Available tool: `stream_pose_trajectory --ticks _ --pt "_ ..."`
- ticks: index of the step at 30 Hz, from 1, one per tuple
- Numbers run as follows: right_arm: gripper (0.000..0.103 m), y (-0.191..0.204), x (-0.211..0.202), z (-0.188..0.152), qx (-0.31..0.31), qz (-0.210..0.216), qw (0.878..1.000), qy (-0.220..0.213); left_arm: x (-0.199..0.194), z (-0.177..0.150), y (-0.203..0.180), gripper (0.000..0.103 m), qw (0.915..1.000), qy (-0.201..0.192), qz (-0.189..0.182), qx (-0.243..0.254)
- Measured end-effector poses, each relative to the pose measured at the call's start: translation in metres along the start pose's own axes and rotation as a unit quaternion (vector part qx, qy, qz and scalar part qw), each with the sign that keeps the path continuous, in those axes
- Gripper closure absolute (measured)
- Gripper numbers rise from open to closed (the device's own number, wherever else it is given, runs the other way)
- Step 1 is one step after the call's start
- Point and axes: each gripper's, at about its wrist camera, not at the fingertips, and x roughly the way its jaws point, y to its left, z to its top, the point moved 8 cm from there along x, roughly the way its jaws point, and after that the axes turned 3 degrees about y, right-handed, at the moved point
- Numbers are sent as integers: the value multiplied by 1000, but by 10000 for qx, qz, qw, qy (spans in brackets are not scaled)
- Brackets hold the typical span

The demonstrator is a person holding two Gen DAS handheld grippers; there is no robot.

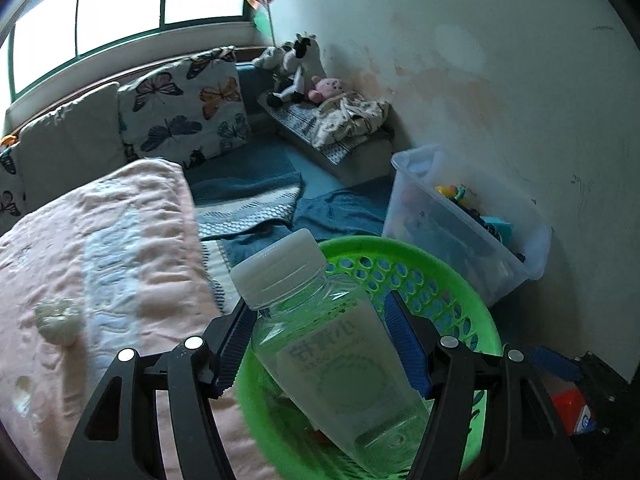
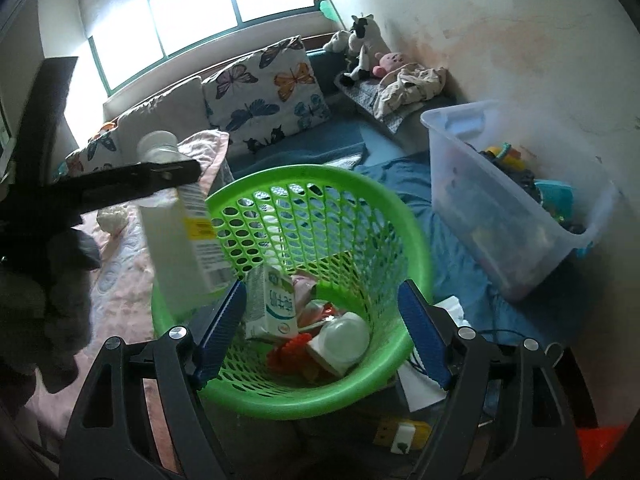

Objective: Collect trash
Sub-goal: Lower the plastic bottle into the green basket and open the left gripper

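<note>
Bedding covered most of the room — a pink quilt (image 1: 120,264) in front, blue blankets behind it. Nearest the left camera, the left hand-held gripper (image 1: 320,312) was clenched on a clear plastic bottle (image 1: 320,340), its blue pads pressing both sides of the body just below the shoulder. The bottle had a white screw cap and a pale label with green print, and looked empty. It hung tilted over the rim of the green basket (image 2: 320,396), presumably so that a release would drop it inside. In the right view the same bottle showed a barcode and a yellow patch on its label, and its base was level with the basket's rim. The right hand-held gripper (image 2: 320,320) stood released with nothing between its jaws, hovering over the basket mouth. Inside lay a milk carton (image 2: 272,308), a white lid-like piece and orange scraps. A crumpled tissue (image 1: 58,320) lay on the quilt, probably waiting to be collected. Farther off sat a clear bin of toys (image 2: 512,204) — and butterfly pillows (image 2: 268,92) under the window.
</note>
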Motion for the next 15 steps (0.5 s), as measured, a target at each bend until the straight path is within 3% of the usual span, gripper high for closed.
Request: stream_pose_trajectory --ticks 9,12,15 --pt "25 -15 -3 -7 158 -46 9999 -21 33 -6 -22 39 9997 199 -99 133" --pt "25 -18 -4 -10 220 -49 9997 -6 38 -7 -25 29 9996 207 -142 127" --pt "25 -18 -4 -11 234 -47 9997 2 36 -9 -27 27 9995 196 -218 120"
